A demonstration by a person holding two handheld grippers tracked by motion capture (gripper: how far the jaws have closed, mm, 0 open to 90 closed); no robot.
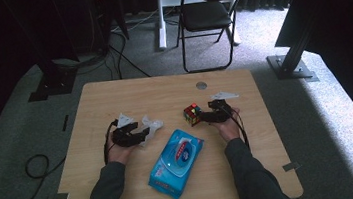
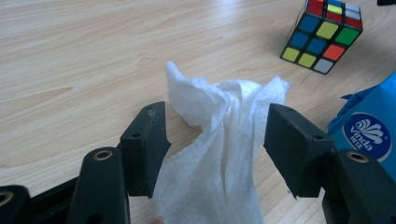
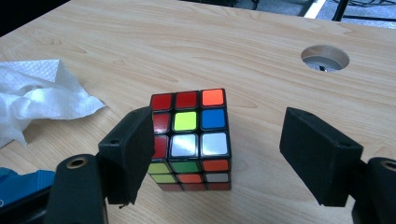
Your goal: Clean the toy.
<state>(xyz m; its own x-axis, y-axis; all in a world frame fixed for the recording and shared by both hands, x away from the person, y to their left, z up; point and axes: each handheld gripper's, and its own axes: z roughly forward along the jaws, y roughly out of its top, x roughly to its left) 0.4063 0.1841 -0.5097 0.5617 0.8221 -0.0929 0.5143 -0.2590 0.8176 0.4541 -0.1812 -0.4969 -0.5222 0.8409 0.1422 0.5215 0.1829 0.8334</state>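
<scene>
On the table, the left gripper (image 2: 215, 154) stands wide around a limp white wipe (image 2: 219, 135) that could snag on a pad, while the right gripper (image 3: 217, 154), also wide, straddles the puzzle cube (image 3: 191, 140) and could nudge it askew when closing.

Wooden table (image 1: 113, 94); on it a white tissue (image 2: 219, 140), puzzle cube (image 3: 191, 140), blue wipes pack (image 1: 175, 163).

A crumpled white wipe (image 2: 224, 140) and a scrambled colour cube (image 3: 191, 140) sit apart on the wooden tabletop.
</scene>
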